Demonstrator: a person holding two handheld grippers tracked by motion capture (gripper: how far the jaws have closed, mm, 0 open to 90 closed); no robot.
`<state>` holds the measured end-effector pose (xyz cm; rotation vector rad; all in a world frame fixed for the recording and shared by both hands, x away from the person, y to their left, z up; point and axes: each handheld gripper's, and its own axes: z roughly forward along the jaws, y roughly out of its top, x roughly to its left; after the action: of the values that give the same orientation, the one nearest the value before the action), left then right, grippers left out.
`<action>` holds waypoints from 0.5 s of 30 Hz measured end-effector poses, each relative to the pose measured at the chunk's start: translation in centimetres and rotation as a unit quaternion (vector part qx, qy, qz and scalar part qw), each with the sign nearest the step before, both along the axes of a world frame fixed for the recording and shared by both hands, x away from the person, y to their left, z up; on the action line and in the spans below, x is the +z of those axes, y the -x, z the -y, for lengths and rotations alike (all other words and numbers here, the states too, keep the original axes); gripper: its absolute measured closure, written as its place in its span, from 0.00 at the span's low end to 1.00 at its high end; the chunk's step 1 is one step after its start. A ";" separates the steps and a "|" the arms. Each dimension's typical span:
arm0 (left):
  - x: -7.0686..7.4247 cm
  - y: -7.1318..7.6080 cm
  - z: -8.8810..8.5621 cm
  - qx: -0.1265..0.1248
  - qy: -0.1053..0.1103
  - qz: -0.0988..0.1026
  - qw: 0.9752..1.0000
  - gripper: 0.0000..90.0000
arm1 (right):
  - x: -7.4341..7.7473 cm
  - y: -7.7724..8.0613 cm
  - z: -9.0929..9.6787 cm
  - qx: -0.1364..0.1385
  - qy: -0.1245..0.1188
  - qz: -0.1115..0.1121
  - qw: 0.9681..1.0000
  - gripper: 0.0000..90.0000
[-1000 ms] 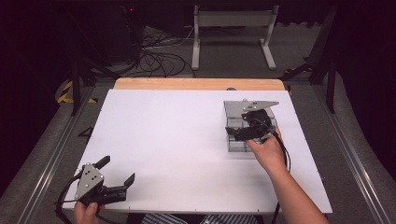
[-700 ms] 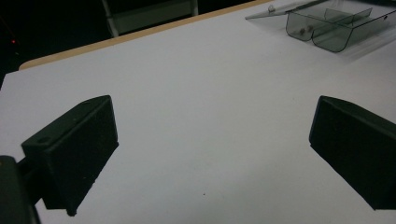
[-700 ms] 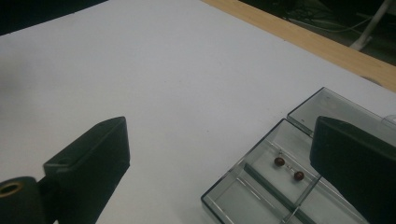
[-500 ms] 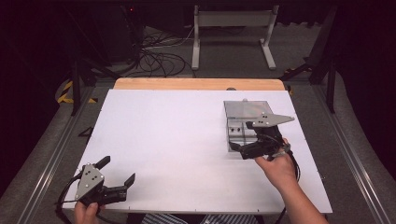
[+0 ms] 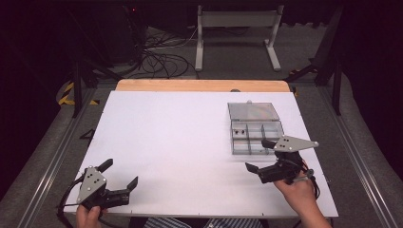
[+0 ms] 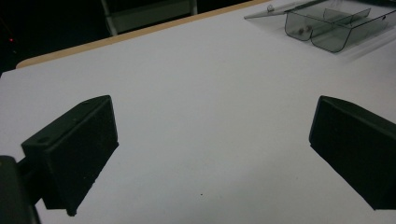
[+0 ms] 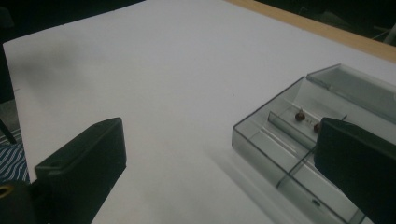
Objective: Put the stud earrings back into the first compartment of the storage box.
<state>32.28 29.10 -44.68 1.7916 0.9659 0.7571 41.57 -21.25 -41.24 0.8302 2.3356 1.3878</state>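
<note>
A clear plastic compartment box (image 5: pixel 254 128) stands on the right of the white table (image 5: pixel 180 137), its lid laid open at the back. Two small dark beads (image 5: pixel 239 128) lie in one back compartment. My right gripper (image 5: pixel 259 155) sits just in front of the box, near its front right corner; its jaws have just been opening and nothing is between them. In the right gripper view the box (image 7: pixel 280 144) and the brown beads (image 7: pixel 300 115) lie ahead on the right. My left gripper (image 5: pixel 119 173) rests open and empty at the near left corner, with the box (image 6: pixel 327 28) far off.
A wooden strip (image 5: pixel 202 85) runs along the table's far edge. Beyond it on the floor are a metal stand (image 5: pixel 235 33) and a tangle of cables (image 5: pixel 161 52). Rails flank both sides of the table.
My right gripper has pulled back from over the box toward the near edge and its jaws have spread wider. The left gripper has not moved.
</note>
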 end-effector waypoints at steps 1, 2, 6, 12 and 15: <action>0.0 0.0 0.0 0.000 -0.001 0.000 1.000 0.02 | -0.3 0.1 0.3 -0.002 -0.001 -0.001 1.000 0.03; 0.0 0.0 0.0 0.000 0.000 0.000 1.000 0.02 | -0.7 0.3 0.5 -0.002 -0.003 -0.002 1.000 0.03; 0.0 0.0 0.1 -0.001 -0.001 -0.001 1.000 0.02 | -2.0 0.8 1.5 -0.008 -0.006 -0.002 1.000 0.03; -0.1 0.0 0.0 -0.001 -0.001 -0.002 1.000 0.02 | -4.0 1.5 2.6 -0.017 -0.001 -0.016 1.000 0.02; -0.1 0.0 0.1 -0.001 0.000 -0.002 1.000 0.02 | -5.0 1.9 3.1 -0.023 0.008 -0.020 0.999 0.01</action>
<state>32.30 29.00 -44.77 1.7943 0.9661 0.7526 39.64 -24.33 -46.24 0.9106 2.3381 1.3444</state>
